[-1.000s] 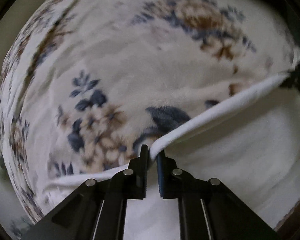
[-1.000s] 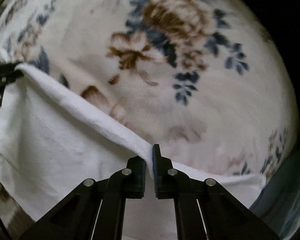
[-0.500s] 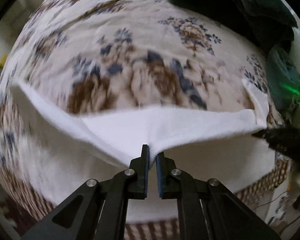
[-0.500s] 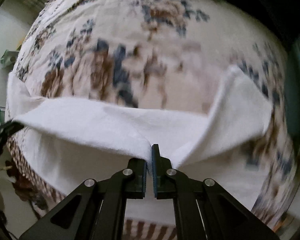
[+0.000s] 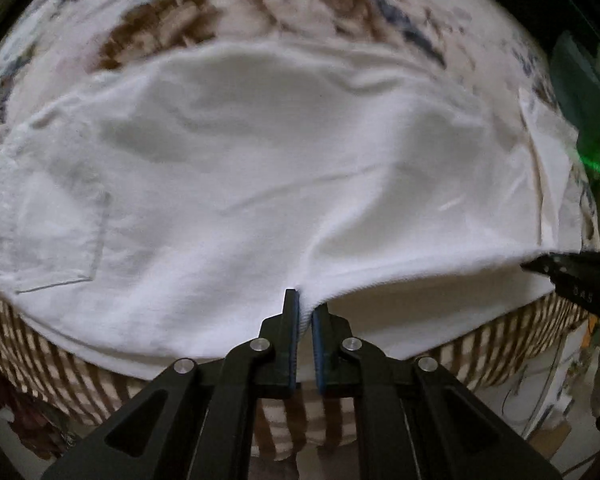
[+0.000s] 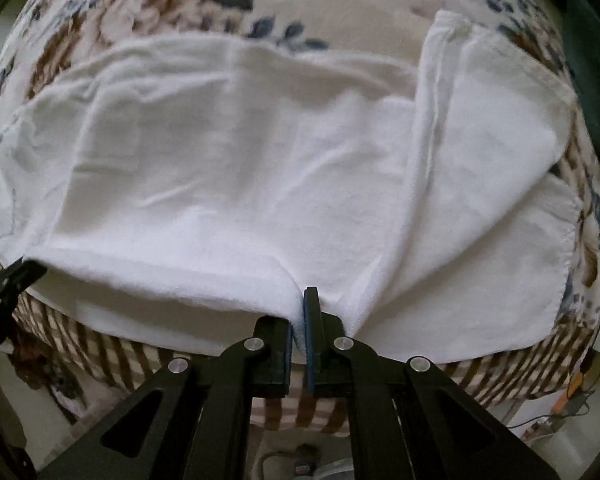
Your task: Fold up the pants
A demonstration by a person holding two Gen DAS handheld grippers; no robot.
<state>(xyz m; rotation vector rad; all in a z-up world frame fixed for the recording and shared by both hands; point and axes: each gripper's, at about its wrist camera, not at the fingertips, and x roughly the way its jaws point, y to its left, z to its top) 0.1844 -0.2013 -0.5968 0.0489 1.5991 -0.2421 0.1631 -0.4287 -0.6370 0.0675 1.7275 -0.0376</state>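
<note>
Pants: 1 white pair (image 5: 260,184), folded over itself, lying on the bed along its near edge.
Bed: 1, under a floral blanket (image 6: 364,4) with a brown-striped border (image 5: 60,360) at the near edge.
Left gripper (image 5: 306,312): jaws clenched on the pants' near fold.
Right gripper (image 6: 299,308): jaws clenched on the same near fold, further right.
Pocket: 1 patch pocket (image 5: 56,236) at the pants' left end.
Containers: I can't make out any.
</note>
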